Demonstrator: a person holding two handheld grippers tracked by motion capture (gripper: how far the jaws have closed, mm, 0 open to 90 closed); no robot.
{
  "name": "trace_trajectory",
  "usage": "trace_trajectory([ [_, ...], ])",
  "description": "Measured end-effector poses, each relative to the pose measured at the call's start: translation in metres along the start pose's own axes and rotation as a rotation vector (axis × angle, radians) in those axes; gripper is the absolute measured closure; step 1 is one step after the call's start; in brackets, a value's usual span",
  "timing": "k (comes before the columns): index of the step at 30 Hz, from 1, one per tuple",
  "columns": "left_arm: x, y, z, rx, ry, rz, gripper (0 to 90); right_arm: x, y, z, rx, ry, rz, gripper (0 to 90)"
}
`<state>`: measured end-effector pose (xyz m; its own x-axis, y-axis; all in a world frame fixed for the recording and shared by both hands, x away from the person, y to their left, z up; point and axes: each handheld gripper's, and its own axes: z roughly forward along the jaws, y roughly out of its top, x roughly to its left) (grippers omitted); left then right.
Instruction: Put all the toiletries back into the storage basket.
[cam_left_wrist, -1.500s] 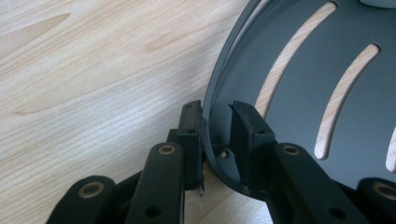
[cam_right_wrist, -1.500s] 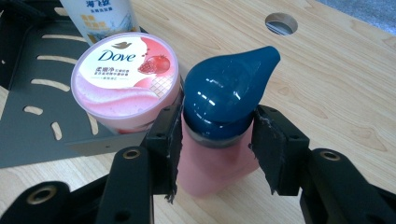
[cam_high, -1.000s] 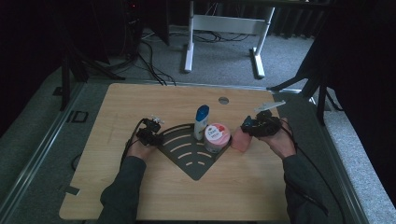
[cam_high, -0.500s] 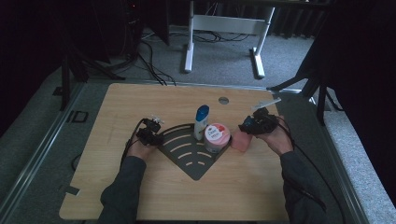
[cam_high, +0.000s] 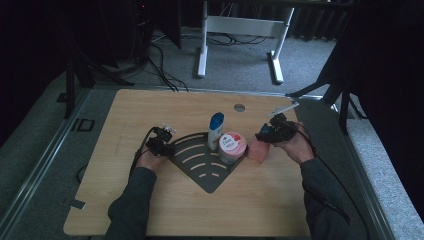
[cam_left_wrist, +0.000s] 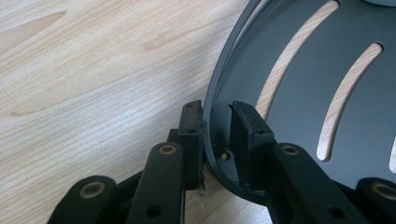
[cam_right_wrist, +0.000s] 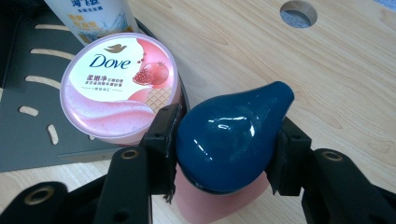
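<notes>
— How are the hands placed?

— Both forearms come in low over the wooden table (cam_high: 150, 115). The left gripper (cam_high: 162, 142) lies almost flat at the left edge of the dark slotted tray (cam_high: 200, 165), its jaws straddling the raised rim (cam_left_wrist: 212, 107), one inside, one outside, pressed onto it. The right gripper (cam_high: 270, 132) is angled in from the right, its jaws clamped on the blue cap (cam_right_wrist: 233, 140) of a pink bottle (cam_high: 258, 150) that lies on the table just beside the tray's right corner.

— What's on the tray?

— A pink Dove tub (cam_high: 232, 146), with a white bottle (cam_high: 215, 131) standing behind it.

— Anything changed from a second ago?

— The left hand has stayed put. The right jaws have just been closing a touch on the cap; the pink bottle lies where it did.
</notes>
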<state>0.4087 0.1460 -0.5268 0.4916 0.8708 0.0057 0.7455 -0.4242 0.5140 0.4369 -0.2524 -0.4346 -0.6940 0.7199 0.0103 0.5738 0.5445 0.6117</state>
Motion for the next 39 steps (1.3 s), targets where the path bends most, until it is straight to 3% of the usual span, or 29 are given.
trace_trajectory([
  [12,0.0002,-0.0001,0.0006,-0.002,-0.003,-0.005,74.5,-0.0011,0.0047,-0.0004,0.046,0.017,-0.015,52.3],
  [18,0.0005,-0.0002,0.0008,-0.002,-0.005,-0.005,74.6,0.0002,0.0083,-0.0015,0.086,0.028,-0.045,52.4],
  [39,0.0007,-0.0004,0.0019,-0.001,-0.007,-0.009,74.7,0.0063,0.0016,-0.0083,0.081,0.012,-0.08,52.8],
])
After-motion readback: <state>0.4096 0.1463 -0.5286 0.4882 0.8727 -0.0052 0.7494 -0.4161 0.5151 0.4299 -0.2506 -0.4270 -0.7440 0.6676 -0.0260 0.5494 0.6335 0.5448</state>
